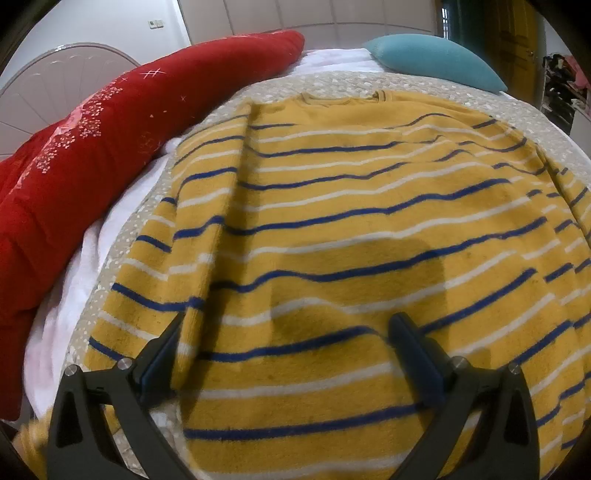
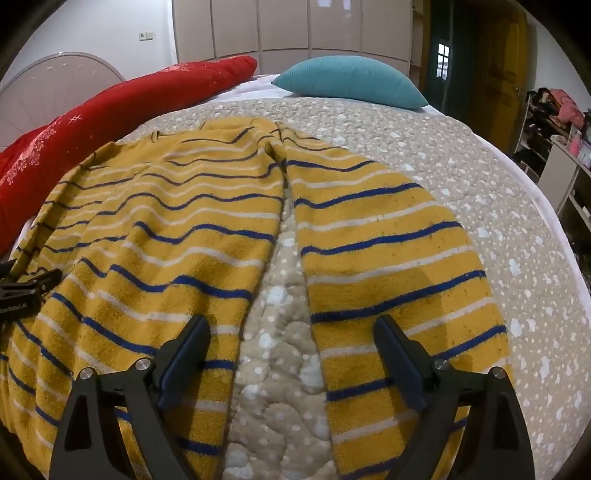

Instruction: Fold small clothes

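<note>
My left claw (image 1: pixel 288 354) stands wide, nothing between its pads, hanging over the near hem of the striped sweater (image 1: pixel 351 206). My right claw (image 2: pixel 291 350) is just as wide and equally empty; it straddles the strip of bedspread showing between the sweater's body and its right sleeve (image 2: pixel 391 251).

The sweater lies spread on the quilted bedspread (image 2: pixel 498 206), neckline (image 1: pixel 343 99) away from me, hem towards me. Its left sleeve (image 1: pixel 155 280) runs down along the body, partly tucked against it; the right sleeve lies apart from the body and flat. The cloth is rumpled in soft ridges, not smoothed. As I judge it, folding has hardly begun: the garment is laid out, but no sleeve is brought across, no side turned in, no bottom lifted to the collar. All of that is left.

Farther off, a red bolster (image 1: pixel 110 155) lies along the left edge, close to the left sleeve, and may crowd a fold on that side. A teal pillow (image 2: pixel 351 81) sits beyond the neckline, well clear. Wardrobe doors (image 2: pixel 295 26) stand behind, and cluttered shelves (image 2: pixel 554 122) to the right.
</note>
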`<state>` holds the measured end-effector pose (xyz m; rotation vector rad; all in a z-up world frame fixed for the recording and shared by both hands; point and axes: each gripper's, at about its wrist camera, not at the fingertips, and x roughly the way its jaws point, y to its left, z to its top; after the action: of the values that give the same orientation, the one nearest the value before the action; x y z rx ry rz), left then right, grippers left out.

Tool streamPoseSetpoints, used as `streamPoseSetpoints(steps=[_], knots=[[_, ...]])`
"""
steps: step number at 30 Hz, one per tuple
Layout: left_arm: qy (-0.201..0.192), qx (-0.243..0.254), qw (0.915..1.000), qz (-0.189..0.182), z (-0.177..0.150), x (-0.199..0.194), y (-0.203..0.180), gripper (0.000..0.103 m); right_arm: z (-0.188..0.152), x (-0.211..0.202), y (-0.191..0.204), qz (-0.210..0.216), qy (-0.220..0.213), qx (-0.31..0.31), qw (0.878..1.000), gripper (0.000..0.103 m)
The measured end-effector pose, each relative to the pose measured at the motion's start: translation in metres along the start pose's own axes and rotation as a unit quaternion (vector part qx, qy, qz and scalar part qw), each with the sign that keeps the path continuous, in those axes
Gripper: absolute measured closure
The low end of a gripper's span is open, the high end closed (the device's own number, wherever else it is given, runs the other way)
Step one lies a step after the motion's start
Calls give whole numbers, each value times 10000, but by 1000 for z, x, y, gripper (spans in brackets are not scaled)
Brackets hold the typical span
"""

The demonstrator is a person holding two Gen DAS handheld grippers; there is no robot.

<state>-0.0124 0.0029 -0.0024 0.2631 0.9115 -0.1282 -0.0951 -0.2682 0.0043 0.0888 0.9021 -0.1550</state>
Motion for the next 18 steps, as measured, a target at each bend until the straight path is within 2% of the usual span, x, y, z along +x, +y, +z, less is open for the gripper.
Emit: streamPoseSetpoints(steps=[6, 8, 18], knots=[[-31, -139, 9999, 25, -3, -3, 7, 0, 1, 1, 1, 3, 7, -2, 10000, 8], [-42, -196, 9998, -97, -5, -3, 10, 0, 1, 1, 1, 18, 5, 4, 10000, 7], [-26, -185, 9998, -113, -4, -3, 10, 0, 0, 3, 1, 99, 2, 21, 9999, 5]])
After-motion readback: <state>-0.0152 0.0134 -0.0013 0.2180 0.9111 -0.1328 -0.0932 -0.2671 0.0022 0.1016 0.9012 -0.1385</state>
